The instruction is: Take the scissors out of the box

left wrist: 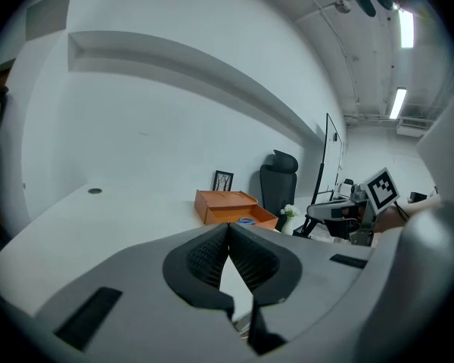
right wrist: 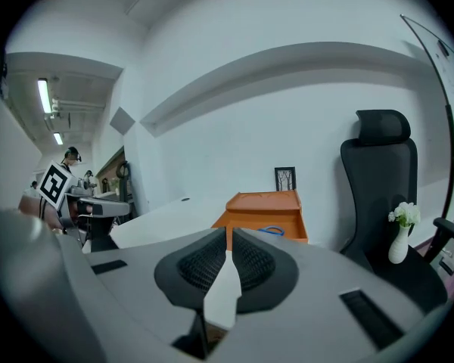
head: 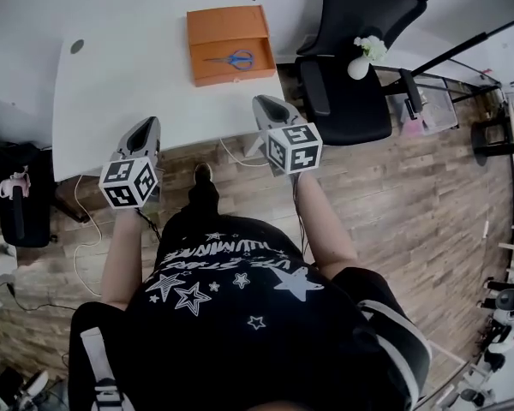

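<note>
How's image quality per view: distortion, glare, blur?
Head view: barrel distortion bows the table edges; light is even, and the scissors in the orange box are sharp. Left gripper view: fisheye with black vignette, ceiling lights blown out, left gripper slightly soft up close. Right gripper view: same fisheye, milder glare from the strip lights, box legible.

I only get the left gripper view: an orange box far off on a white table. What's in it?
Observer: The head view looks down into the open box: blue-handled scissors lie inside.
Operator: Is the other claw holding anything?
Observer: No. The right gripper view shows the right claw shut and empty.
Operator: How near are they?
Observer: From above, the left claw and the right one are just over the table's near edge, well short of the box.
</note>
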`<action>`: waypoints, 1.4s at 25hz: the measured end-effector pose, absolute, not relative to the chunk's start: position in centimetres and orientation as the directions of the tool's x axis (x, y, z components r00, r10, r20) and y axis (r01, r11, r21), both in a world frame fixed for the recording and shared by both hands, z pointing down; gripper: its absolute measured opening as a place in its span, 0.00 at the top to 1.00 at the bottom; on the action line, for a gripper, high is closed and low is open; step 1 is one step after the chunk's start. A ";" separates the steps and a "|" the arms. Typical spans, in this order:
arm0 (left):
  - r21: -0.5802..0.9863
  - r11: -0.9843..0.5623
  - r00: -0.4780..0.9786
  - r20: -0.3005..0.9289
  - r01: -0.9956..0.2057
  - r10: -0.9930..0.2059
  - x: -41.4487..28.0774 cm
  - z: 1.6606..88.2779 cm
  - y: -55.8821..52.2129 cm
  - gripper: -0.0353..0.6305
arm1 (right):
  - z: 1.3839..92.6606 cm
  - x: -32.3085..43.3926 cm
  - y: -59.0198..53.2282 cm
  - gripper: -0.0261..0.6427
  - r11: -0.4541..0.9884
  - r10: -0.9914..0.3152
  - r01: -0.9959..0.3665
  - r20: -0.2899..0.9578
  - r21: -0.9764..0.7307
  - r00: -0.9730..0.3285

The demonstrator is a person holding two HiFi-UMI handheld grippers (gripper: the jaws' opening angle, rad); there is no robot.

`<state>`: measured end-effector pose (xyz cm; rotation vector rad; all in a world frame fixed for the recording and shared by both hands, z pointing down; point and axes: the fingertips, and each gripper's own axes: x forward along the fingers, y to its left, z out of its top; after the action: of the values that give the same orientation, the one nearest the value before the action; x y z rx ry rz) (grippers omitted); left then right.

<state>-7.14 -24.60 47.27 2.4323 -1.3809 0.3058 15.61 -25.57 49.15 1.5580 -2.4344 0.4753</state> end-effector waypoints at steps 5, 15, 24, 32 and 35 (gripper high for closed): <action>0.169 -0.519 0.544 0.339 -0.838 -0.768 -6.5 46.9 -30.9 0.92 | 49.6 17.0 -31.8 0.88 0.351 -0.842 -0.932 0.404 -0.093 -0.358; 0.193 -0.554 0.584 0.351 -0.810 -0.732 -7.3 47.4 -40.3 0.92 | 52.1 15.4 -40.2 0.80 0.464 -0.741 -0.885 0.563 0.038 -0.365; 0.220 -0.554 0.595 0.355 -0.803 -0.721 -8.9 48.4 -46.1 0.92 | 54.3 14.5 -46.3 0.68 0.633 -0.629 -0.748 0.695 0.199 -0.347; 0.232 -0.549 0.594 0.373 -0.803 -0.713 -10.7 49.8 -50.5 0.92 | 57.7 13.3 -50.4 0.68 0.797 -0.472 -0.535 0.842 0.279 -0.263; 0.247 -0.542 0.595 0.377 -0.803 -0.710 -11.0 50.4 -51.7 0.92 | 59.1 13.0 -50.9 0.68 0.838 -0.419 -0.470 0.879 0.277 -0.229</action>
<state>-11.03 -51.72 50.40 2.4326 -1.2142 0.3260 12.97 -50.91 59.10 0.6706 -1.8527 0.0543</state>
